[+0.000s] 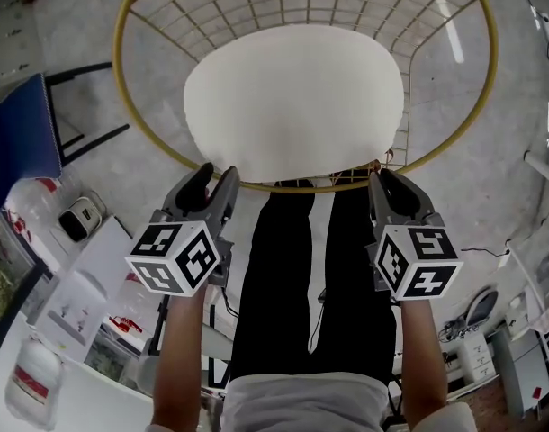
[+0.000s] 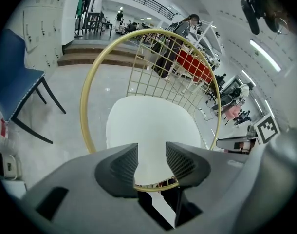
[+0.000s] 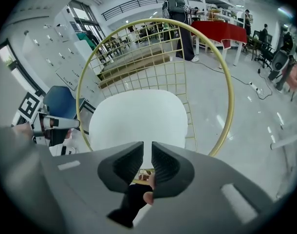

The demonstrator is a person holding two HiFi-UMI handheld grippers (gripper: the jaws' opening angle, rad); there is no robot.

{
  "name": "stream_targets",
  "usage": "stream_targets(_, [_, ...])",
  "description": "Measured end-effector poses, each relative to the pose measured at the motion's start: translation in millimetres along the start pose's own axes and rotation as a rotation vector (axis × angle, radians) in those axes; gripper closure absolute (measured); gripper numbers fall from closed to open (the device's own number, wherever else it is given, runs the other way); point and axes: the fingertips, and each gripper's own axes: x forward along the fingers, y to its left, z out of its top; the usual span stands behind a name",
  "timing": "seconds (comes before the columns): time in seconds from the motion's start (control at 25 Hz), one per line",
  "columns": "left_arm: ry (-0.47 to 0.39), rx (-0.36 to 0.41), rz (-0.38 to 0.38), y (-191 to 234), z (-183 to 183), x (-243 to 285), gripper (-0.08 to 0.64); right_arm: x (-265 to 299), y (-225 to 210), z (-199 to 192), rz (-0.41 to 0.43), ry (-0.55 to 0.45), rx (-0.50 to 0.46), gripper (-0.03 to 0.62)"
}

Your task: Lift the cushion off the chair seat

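A white oval cushion (image 1: 292, 97) lies on the seat of a round gold wire chair (image 1: 119, 61). In the head view my left gripper (image 1: 213, 176) hovers at the cushion's near left edge and my right gripper (image 1: 385, 180) at its near right edge, both just over the gold rim. The left gripper view shows the left gripper (image 2: 152, 152) open, with the cushion (image 2: 148, 126) beyond the gap and nothing between the pads. In the right gripper view the right gripper (image 3: 147, 152) stands open by a narrow slit, empty, the cushion (image 3: 139, 118) ahead of it.
A blue chair (image 1: 22, 124) stands to the left. A white table (image 1: 99, 250) with small items fills the lower left. The person's legs in black trousers (image 1: 297, 277) are below the chair. People (image 3: 177, 4) and a red table (image 3: 221, 30) stand far behind.
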Motion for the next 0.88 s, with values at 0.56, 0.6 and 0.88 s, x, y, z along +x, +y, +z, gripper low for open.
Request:
stream_targets(0.56, [-0.035, 0.025, 0.140, 39, 10, 26, 0.299, 33, -13, -8, -0.008, 0.038, 0.026, 0.477])
stream_targets(0.6, [-0.033, 0.020, 0.149, 41, 9, 28, 0.287, 35, -15, -8, -0.011, 0.040, 0.029, 0.471])
stream_targets(0.88, [-0.034, 0.005, 0.186, 49, 14, 41, 0.230, 47, -30, -9, -0.034, 0.041, 0.018, 0.433])
